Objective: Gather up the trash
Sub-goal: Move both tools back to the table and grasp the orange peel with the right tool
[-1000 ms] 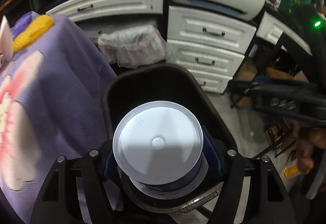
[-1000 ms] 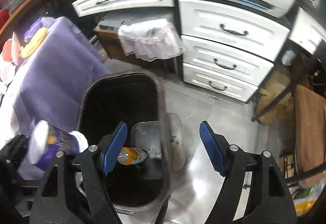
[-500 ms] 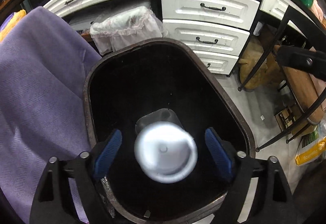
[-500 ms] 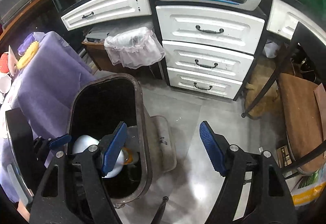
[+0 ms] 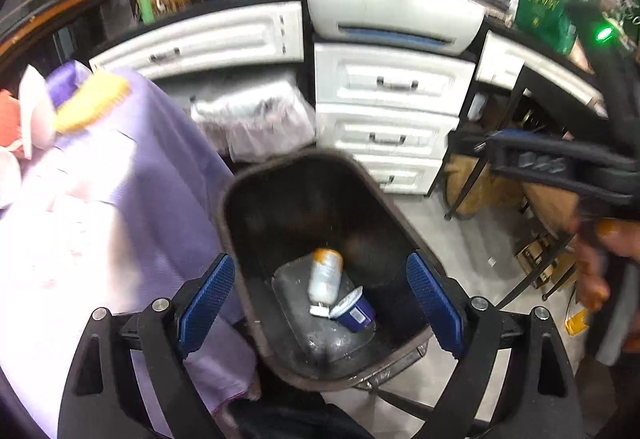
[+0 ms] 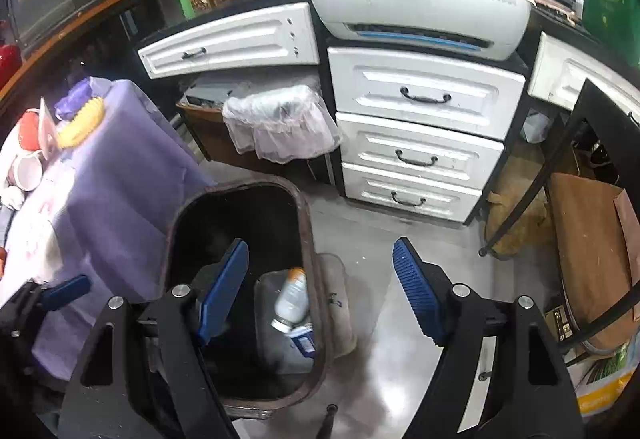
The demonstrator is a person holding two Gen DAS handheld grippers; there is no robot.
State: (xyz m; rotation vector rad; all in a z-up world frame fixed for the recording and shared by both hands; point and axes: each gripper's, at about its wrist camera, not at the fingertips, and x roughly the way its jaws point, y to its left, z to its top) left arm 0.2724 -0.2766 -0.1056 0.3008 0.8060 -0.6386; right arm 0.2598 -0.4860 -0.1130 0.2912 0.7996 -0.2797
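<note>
A dark trash bin (image 5: 248, 195) stands on the floor beside the purple-covered table; it also shows in the right wrist view (image 6: 308, 239). At its bottom lie a blue cup with a white lid (image 5: 352, 311) and a bottle with an orange cap (image 5: 326, 275); both show in the right wrist view too, the cup (image 6: 302, 335) and the bottle (image 6: 294, 297). My left gripper (image 5: 320, 303) is open and empty above the bin. My right gripper (image 6: 320, 287) is open and empty over the bin's right rim.
The table with a purple cloth (image 6: 112, 175) holds cups and a yellow item at left. White drawers (image 6: 420, 143) and a printer (image 6: 420, 11) stand behind. A bag-lined small bin (image 6: 280, 123) sits by the drawers. A chair (image 6: 588, 239) stands at right.
My left gripper opened and let go of the blue cup, which fell into the bin and now lies beside the bottle. The left gripper has pulled back and up.
</note>
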